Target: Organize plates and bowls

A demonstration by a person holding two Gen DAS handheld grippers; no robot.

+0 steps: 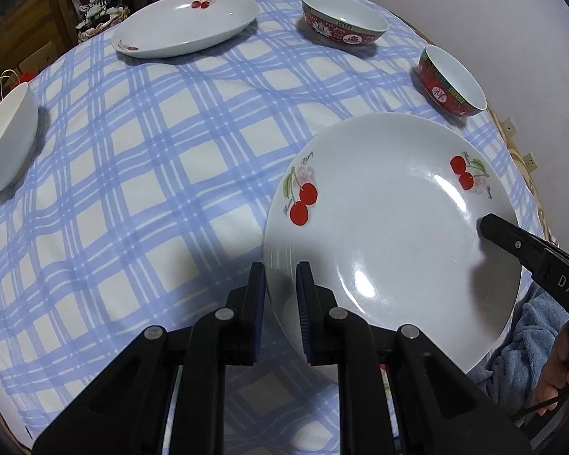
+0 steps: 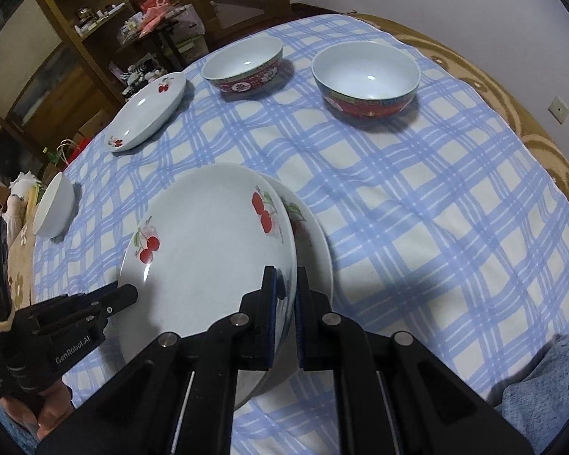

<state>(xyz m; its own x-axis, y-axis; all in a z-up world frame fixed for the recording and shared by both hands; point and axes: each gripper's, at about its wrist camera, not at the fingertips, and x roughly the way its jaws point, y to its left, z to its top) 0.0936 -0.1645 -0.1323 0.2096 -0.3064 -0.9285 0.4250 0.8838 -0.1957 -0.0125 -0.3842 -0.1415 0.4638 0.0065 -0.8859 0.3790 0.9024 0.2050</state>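
— On the checked cloth [image 2: 417, 235], what do I hold?
— Both grippers, left [image 1: 280, 295] and right [image 2: 284, 303], clench the cherry plate [image 2: 208, 250] over a second plate [image 2: 315, 239]. Red bowls [image 2: 366, 76] stand empty.

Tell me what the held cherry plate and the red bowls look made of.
Cherry plate: probably glazed ceramic or porcelain, given its glossy white face with sharp light glints and printed cherries. Red bowls: likely the same, with shiny white insides and painted patterned outsides. Melamine can't be excluded.
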